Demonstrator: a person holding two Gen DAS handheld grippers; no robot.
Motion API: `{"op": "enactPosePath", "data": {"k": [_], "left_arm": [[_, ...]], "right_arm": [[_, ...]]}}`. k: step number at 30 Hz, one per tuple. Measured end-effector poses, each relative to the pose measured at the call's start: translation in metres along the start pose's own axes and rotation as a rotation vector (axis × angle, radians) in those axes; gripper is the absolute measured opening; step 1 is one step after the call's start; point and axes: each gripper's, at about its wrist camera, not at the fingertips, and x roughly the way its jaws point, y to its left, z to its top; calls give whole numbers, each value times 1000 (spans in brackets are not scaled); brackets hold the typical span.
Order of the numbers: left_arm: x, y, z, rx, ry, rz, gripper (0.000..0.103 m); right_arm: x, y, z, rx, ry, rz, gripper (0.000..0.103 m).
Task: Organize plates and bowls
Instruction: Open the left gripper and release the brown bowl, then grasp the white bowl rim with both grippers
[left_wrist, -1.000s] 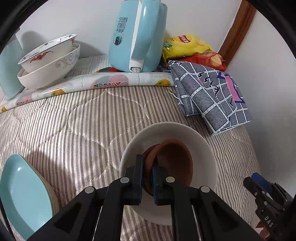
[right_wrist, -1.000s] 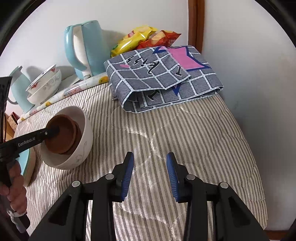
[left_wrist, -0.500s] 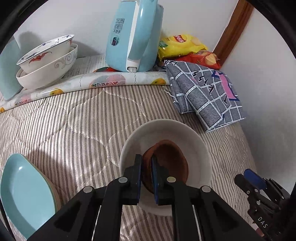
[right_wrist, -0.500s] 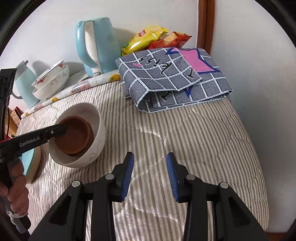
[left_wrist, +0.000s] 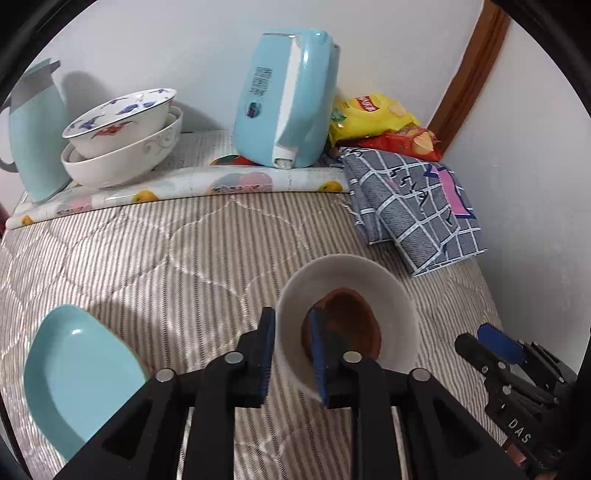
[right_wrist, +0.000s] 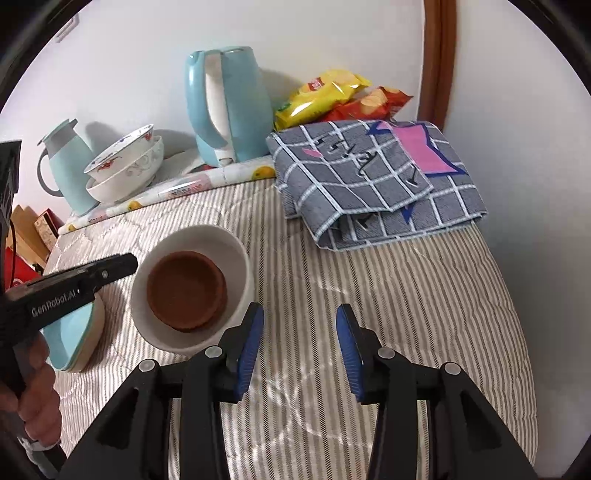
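Nearest in the left wrist view, the left gripper (left_wrist: 291, 350) hangs over the near edge of a plain white ceramic bowl (left_wrist: 391, 291) that sits on a grey-and-cream striped quilted cover (left_wrist: 147, 258). Its jaws are opening and straddle the bowl's near wall, one blue pad outside, the other inside; neither pad visibly presses on it. Inside the white bowl lies a smaller brown earthenware bowl (left_wrist: 351, 325).

The right wrist view shows that brown bowl (right_wrist: 186, 290) whole and round, nested flat in the white one (right_wrist: 236, 254), which the left view half hides behind a finger. It also shows the left gripper from the side, a black arm (right_wrist: 74, 288) reaching over a stack of light-blue plates (right_wrist: 74, 332), with the person's hand (right_wrist: 37, 398) on its handle. The left view shows only the top blue plate (left_wrist: 81, 373), left of the bowls.

The right gripper (right_wrist: 299, 347) hovers over bare striped cover just right of the white bowl, jaws spread, still opening, with nothing between them. The left view catches only its tip at the lower right edge (left_wrist: 498, 347).

Farther back, a folded grey checked cloth (right_wrist: 369, 177) lies on the cover. Behind a rolled fruit-print plastic sheet (left_wrist: 184, 188) stand two stacked white patterned bowls (left_wrist: 122, 136), a pale-blue electric kettle (left_wrist: 288, 99), a pale-blue jug (left_wrist: 33, 125), and yellow and red crisp packets (right_wrist: 332, 96) against the white wall.
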Motion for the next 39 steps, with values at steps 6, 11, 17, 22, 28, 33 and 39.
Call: {"op": "enactPosePath", "data": {"k": [6,11,17,22,28,33,39], "left_arm": [[2,12,-3,-27,14,14,23],[6,20,-5,-52,25,19,23],[16,21,-3,-52,44,8,23],[29,18,2,-34,67,5,23],[45,15,3,-19,96,13,23],[54,11,3,-4,112,23,23],[62,12,2,-6,130,16,23]], "right_arm": [[6,14,9,-12,1,22,41],[20,23,14,-18,26,31,41],[38,27,19,-16,63,43,41],[53,30,21,-25,86,36,39],[72,35,21,-49,137,7,29],[79,35,20,-50,156,6,26],[84,36,19,-47,172,13,26]]}}
